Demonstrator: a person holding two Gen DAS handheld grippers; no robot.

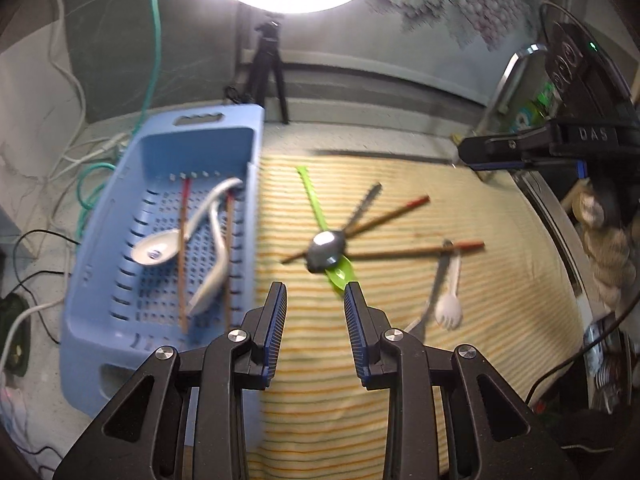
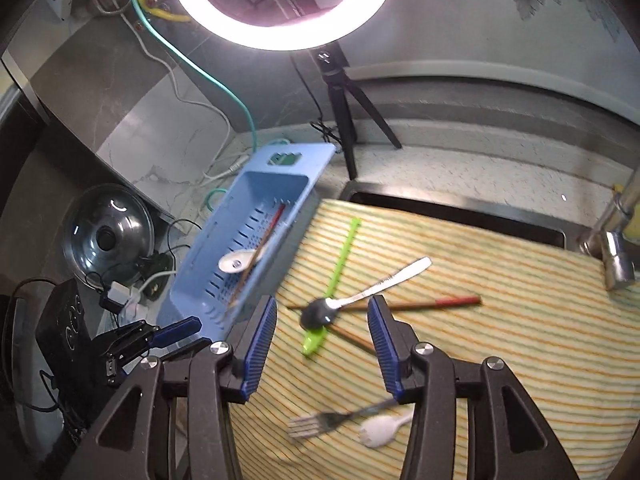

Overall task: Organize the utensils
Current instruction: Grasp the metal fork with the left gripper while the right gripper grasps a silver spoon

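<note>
Both claws, our left gripper (image 1: pixel 315 294) and right gripper (image 2: pixel 322 316), hung parted and empty over the striped cloth (image 2: pixel 500 340) (yellow-banded), where a metal spoon (image 2: pixel 320 314) crossed chopsticks (image 2: pixel 420 303); the blue basket (image 1: pixel 120 320) sat beside it under a ring light (image 2: pixel 280 36).

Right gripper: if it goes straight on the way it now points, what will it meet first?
Probably the metal spoon, whose bowl lies between the right gripper's open fingers, across the green utensil. Depth is unclear.
</note>
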